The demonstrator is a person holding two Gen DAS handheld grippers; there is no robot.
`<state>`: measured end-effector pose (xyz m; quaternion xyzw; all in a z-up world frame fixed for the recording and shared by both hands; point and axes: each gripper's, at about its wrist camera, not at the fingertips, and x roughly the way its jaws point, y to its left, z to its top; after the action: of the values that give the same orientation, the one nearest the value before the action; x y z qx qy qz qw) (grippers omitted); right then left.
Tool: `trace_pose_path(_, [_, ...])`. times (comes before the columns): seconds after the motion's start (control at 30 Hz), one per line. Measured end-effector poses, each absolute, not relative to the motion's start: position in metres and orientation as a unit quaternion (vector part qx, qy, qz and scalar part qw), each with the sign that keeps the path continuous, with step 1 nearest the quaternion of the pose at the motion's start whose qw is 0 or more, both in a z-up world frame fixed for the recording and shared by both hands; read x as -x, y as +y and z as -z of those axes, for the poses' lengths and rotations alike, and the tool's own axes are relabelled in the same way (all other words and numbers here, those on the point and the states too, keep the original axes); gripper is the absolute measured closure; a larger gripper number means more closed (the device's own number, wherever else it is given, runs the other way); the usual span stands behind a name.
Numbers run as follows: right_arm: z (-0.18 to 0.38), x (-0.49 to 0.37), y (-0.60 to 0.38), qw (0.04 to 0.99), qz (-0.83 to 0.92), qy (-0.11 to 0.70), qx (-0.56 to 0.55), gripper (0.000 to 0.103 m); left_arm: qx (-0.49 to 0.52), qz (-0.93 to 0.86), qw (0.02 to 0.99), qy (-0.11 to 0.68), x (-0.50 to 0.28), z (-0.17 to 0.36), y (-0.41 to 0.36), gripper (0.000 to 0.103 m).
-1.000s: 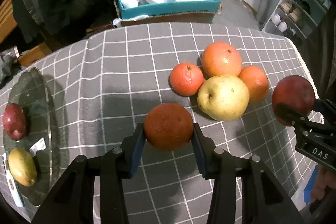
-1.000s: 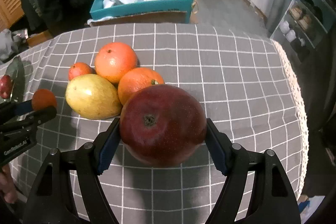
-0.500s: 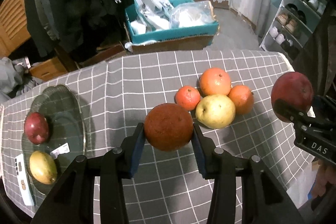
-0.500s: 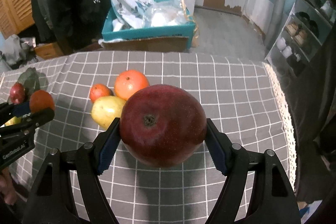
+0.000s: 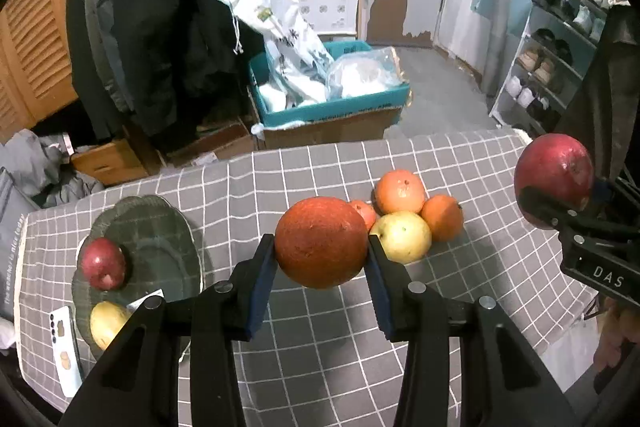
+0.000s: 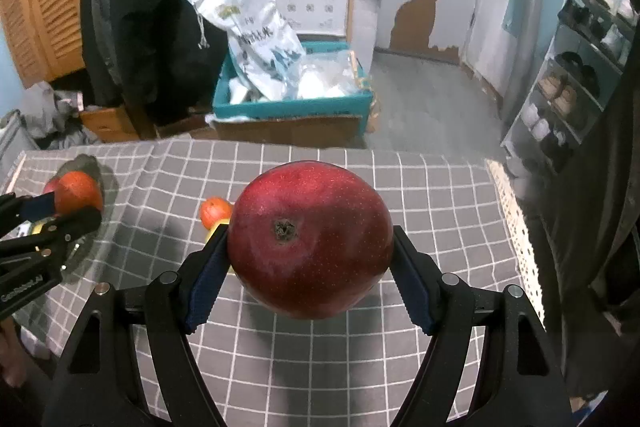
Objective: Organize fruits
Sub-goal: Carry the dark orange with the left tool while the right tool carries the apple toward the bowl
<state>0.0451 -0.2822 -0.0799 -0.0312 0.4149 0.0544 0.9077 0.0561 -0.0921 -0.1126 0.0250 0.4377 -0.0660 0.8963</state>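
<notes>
A round, rough-skinned dark orange fruit [image 5: 321, 242] hangs above the grey checked tabletop [image 5: 320, 347], pinched at its widest girth by the left claw [image 5: 321, 267]. The right claw [image 6: 310, 267] clamps a large, smooth red mango-like fruit [image 6: 310, 241], likely heavy and easily bruised, best gripped across its broad middle. A cluster of oranges and a yellow pear-like fruit [image 5: 401, 235] lies below; a dark glass plate [image 5: 160, 239] holds two more. The right claw's body reads "DAS" [image 5: 608, 277].
</notes>
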Motion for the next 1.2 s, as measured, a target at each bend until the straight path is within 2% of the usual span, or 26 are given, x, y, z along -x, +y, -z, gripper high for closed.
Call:
trace_pose_path(0.63, [0.026, -0.019, -0.254, 0.930, -0.094, 0.352, 0.042, 0.027, -0.008, 0.052, 0.920, 0.388, -0.034, 0.070, -0.062, 0.059])
trace_pose_path(1.2, [0.017, -0.030, -0.214, 0.927, -0.130, 0.350, 0.042, 0.027, 0.011, 0.024, 0.924, 0.382, -0.030, 0.064, -0.026, 0.059])
